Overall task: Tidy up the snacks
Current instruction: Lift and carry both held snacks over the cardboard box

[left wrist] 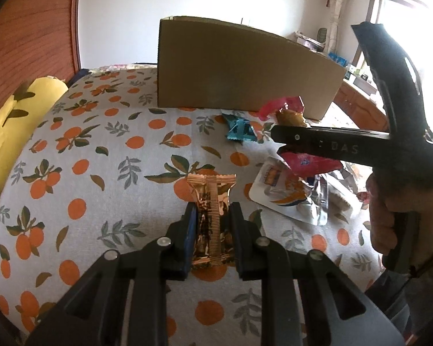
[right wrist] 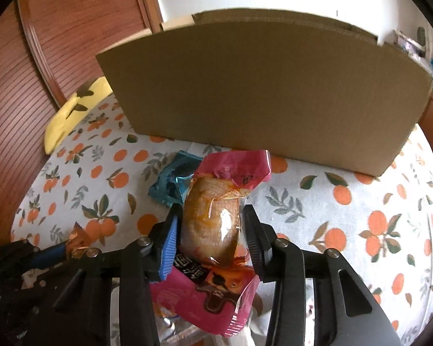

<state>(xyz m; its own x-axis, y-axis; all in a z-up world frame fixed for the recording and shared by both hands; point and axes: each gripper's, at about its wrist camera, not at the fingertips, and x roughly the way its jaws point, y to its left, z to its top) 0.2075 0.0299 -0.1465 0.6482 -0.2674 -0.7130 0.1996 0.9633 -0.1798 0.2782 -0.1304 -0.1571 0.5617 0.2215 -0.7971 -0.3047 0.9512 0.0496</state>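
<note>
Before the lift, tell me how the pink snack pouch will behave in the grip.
The pink snack pouch, pinched by the right hand-held gripper, probably flops at its loose ends, which already fold over. Its glossy film looks slippery, so it may slide. The bulging filling seems soft and could squash under a hard squeeze.

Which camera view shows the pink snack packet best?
The right wrist view: the pink snack packet fills the centre, gripped in the right tool, with its clear window visible. The left wrist view shows only pink ends around that tool's fingers.
</note>
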